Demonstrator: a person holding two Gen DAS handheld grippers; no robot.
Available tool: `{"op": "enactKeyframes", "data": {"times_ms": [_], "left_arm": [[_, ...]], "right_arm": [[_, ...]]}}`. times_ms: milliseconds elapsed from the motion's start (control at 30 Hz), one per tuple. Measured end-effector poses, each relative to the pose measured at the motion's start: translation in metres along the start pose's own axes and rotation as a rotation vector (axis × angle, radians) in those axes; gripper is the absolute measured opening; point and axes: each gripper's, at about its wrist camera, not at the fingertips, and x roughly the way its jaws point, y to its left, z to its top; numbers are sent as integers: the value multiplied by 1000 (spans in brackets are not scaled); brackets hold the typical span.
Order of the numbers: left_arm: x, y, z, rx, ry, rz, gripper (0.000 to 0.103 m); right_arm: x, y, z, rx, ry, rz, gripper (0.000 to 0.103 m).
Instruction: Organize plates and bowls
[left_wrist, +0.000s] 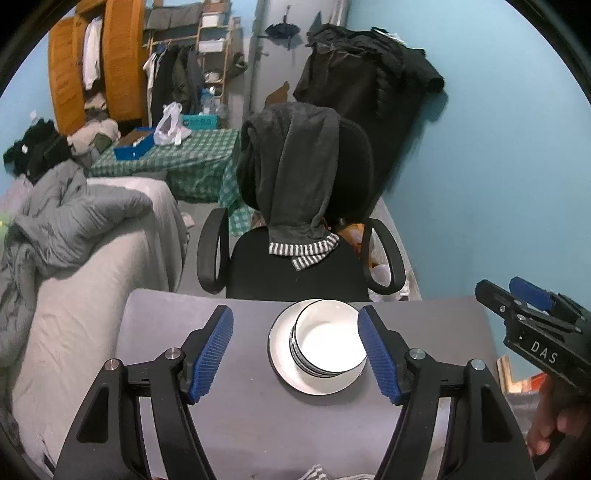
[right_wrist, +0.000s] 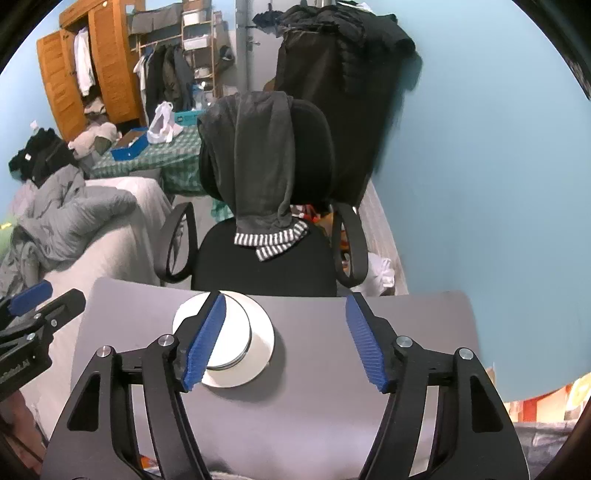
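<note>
- Grey table (left_wrist: 236, 417), lower frame; black chair (left_wrist: 295, 269) behind it, blue wall beyond.
- Bowls (left_wrist: 327, 341): stacked on a white plate (left_wrist: 280, 354), centre of table.
- Left gripper (left_wrist: 295, 354): jaws wide, empty, raised over the stack.
- Right gripper (right_wrist: 286, 341): jaws wide, empty, stack behind its left finger.

Both grippers' fingers (left_wrist: 214, 354) (right_wrist: 365, 343) spread wide, holding nothing.

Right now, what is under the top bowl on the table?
The top bowl sits in a stack of striped bowls, on a white plate. How many bowls, and the plate's centre, are hidden.
</note>
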Motion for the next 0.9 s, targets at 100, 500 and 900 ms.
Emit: {"op": "enactKeyframes", "data": {"times_ms": [100, 500, 900], "left_arm": [[-9, -6, -1, 52, -29, 20, 82], [-32, -15, -1, 162, -23, -6, 87], [-35, -8, -5, 145, 0, 1, 87]], "right_arm": [[-5, -1, -2, 15, -4, -1, 70], [-19, -2, -17, 69, -10, -12, 70], [-22, -4, -23, 62, 2, -20, 70]]}}
